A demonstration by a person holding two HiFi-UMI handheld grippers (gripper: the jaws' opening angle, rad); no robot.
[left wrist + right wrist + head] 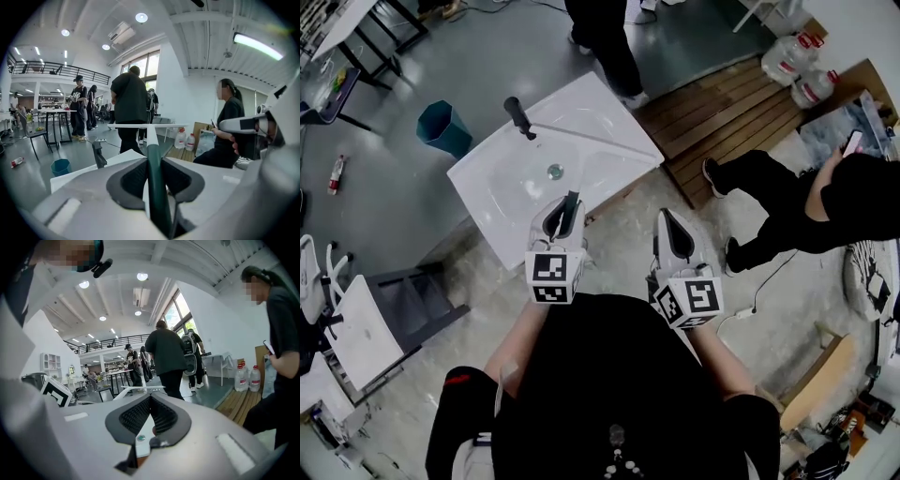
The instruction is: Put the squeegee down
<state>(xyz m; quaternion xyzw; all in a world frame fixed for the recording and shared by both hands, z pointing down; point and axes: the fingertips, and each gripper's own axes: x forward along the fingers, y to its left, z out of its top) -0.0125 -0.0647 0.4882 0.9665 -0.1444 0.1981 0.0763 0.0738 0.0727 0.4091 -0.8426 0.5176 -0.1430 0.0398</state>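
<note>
The squeegee has a dark green handle (pixel 153 187), a white neck and a long white blade (pixel 140 125). My left gripper (pixel 565 208) is shut on the handle, and the blade is held out level over the white sink basin (pixel 502 187). In the left gripper view the handle runs straight up between the two dark pads (pixel 129 180). My right gripper (pixel 668 217) is beside the left one, off the basin's near right edge, shut with nothing held. The right gripper view shows the blade (pixel 140 389) beyond its closed jaws.
The basin has a black faucet (pixel 518 114) and a drain (pixel 555 172). One person stands just beyond it (pixel 605 42), another sits at the right (pixel 825 202). A teal bin (pixel 445 127), a wooden pallet (pixel 722 108), water bottles (pixel 787 58) and a white chair (pixel 356 328) surround it.
</note>
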